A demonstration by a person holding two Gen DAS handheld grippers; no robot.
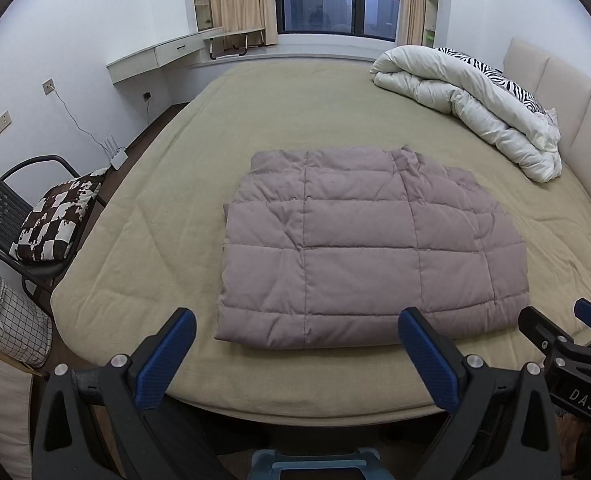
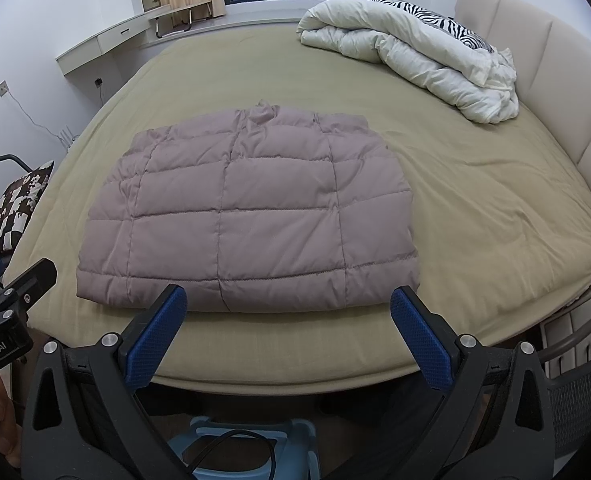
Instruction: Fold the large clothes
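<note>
A mauve quilted puffer jacket [image 1: 371, 248] lies folded into a rough rectangle on the tan bed cover [image 1: 167, 216], its collar toward the window. The right wrist view shows the same jacket [image 2: 247, 216] with its hem edge nearest me. My left gripper [image 1: 295, 330] hangs open over the bed's near edge, just short of the hem, with nothing between its blue pads. My right gripper [image 2: 287, 304] is open too, at the hem's near edge and empty. The right gripper also shows in the left wrist view at the right edge [image 1: 563, 320].
A rolled white duvet [image 1: 467, 100] with a zebra-print pillow lies by the padded headboard [image 1: 567, 104] at the back right. A black chair [image 1: 11, 216] with a brown checked cushion stands left of the bed. A grid-pattern bag [image 1: 11, 320] sits on the floor.
</note>
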